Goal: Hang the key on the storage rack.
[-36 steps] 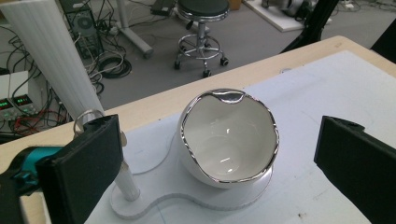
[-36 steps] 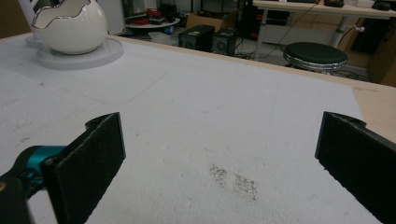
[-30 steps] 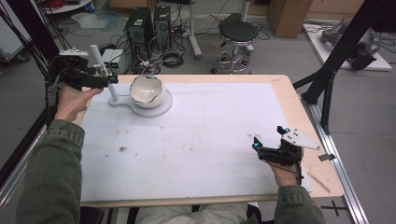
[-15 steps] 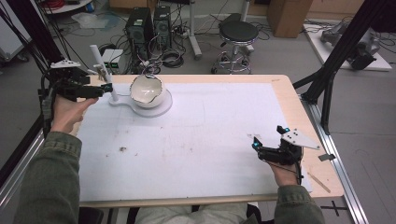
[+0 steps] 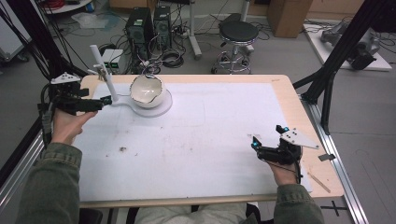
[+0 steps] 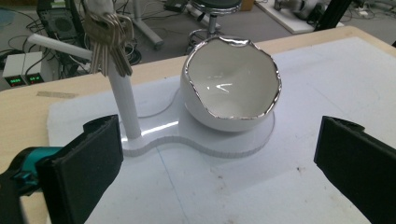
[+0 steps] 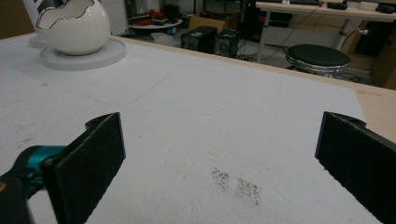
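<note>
- Risk, as a judgement: the keys (image 6: 108, 41) hang from the top of a thin white post (image 6: 125, 103), so a jaw that catches the post rather than the bunch could tip the whole stand (image 6: 196, 140), which looks light
- The bowl (image 6: 231, 84), shaped like a cracked eggshell, sits on the same stand just beside the post; a careless sideways sweep could knock it over or off, and it looks breakable
- The bunch hangs loose, so it may swing or slip if only one key is pinched
- The left gripper (image 5: 100, 100) has its jaws spread wide with nothing between them; in the high view it sits at the table's (image 5: 289, 100) far left edge, aimed at the post
- In the left gripper view the keys lie above and beyond the left jaw, well outside the gap; the post's foot stands just past that jaw, and the bowl lies ahead between the two jaws but farther off
- To take the keys the gripper would need to rise and shift toward them
- The right gripper (image 5: 267, 140) rests near the right front corner, jaws also wide and empty, well apart from the stand; from its own view the bowl (image 7: 74, 28) is far off at upper left
</note>
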`<act>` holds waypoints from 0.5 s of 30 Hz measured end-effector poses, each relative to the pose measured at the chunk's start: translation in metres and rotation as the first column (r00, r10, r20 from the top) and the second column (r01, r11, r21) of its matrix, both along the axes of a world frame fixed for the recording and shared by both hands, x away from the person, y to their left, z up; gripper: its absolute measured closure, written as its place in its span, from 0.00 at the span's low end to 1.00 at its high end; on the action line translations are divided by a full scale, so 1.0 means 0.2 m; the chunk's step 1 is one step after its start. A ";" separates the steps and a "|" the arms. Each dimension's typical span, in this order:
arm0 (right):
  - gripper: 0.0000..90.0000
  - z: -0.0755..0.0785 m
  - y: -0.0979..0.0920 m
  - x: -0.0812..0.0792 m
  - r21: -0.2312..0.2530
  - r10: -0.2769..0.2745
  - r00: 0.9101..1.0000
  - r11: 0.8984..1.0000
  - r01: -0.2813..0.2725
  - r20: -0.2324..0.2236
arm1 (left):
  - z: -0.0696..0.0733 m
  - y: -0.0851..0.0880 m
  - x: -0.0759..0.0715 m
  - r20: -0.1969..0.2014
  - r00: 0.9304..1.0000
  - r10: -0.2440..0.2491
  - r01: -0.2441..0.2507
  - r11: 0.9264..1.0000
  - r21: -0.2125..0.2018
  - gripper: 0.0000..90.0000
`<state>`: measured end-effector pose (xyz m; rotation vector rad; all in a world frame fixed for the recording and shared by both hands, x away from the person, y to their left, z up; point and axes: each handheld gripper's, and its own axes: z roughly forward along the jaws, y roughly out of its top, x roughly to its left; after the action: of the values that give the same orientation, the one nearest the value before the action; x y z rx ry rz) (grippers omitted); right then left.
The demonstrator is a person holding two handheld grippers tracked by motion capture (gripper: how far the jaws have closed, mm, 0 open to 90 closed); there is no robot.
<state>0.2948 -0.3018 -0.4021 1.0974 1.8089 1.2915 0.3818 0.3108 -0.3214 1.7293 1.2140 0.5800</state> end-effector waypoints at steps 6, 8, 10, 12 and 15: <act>0.00 0.00 0.00 0.00 -0.004 -0.001 1.000 1.000 0.001 0.003 | -0.04 0.01 -0.04 -0.001 1.000 0.004 -0.004 1.000 0.006 0.02; 0.00 0.00 0.00 -0.01 -0.004 -0.001 1.000 1.000 0.001 0.005 | -0.05 0.01 -0.06 0.000 1.000 0.004 -0.004 1.000 0.006 0.02; 0.00 0.00 0.00 -0.01 0.002 -0.002 1.000 1.000 0.002 0.005 | -0.06 0.01 -0.08 -0.003 1.000 0.005 -0.005 1.000 0.011 0.02; 0.00 0.00 0.00 -0.01 0.001 -0.002 1.000 1.000 0.002 0.006 | -0.08 0.01 -0.09 0.000 1.000 0.009 -0.009 1.000 0.005 0.02; 0.00 0.01 -0.01 -0.01 0.003 -0.004 1.000 1.000 0.004 0.009 | -0.10 0.01 -0.12 0.007 1.000 0.018 -0.018 1.000 0.007 0.02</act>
<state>0.2925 -0.3030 -0.4010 1.0946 1.7978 1.2951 0.3586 0.3137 -0.3409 1.7224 1.2257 0.6011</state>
